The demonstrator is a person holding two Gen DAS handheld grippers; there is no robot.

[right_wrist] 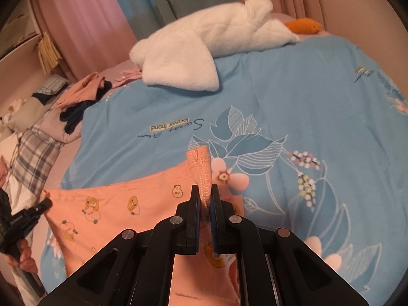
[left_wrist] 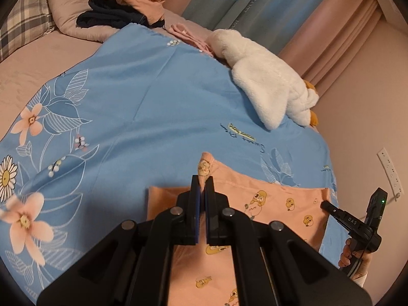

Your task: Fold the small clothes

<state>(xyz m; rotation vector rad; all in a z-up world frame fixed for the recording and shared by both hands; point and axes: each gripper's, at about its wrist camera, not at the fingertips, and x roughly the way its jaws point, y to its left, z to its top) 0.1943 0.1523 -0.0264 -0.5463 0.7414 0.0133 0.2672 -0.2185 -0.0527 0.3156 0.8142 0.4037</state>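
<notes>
A small peach garment (left_wrist: 275, 204) printed with cartoon ducks lies stretched across the blue floral bedspread (left_wrist: 158, 97). My left gripper (left_wrist: 203, 182) is shut on one corner of it, and a tuft of the cloth pokes up between the pads. In the right wrist view the same peach garment (right_wrist: 122, 211) spreads to the left, and my right gripper (right_wrist: 205, 191) is shut on its ribbed edge, which stands up between the fingers. Each gripper shows at the edge of the other's view, the right gripper (left_wrist: 325, 205) held by a hand.
A white plush goose (left_wrist: 267, 76) lies along the far side of the bedspread (right_wrist: 280, 107). Dark and peach clothes (left_wrist: 122, 10) are piled on a pillow near a plaid pillow (left_wrist: 23, 17). Curtains (left_wrist: 255, 7) hang behind the bed. A wall socket strip (left_wrist: 391, 170) is at the right.
</notes>
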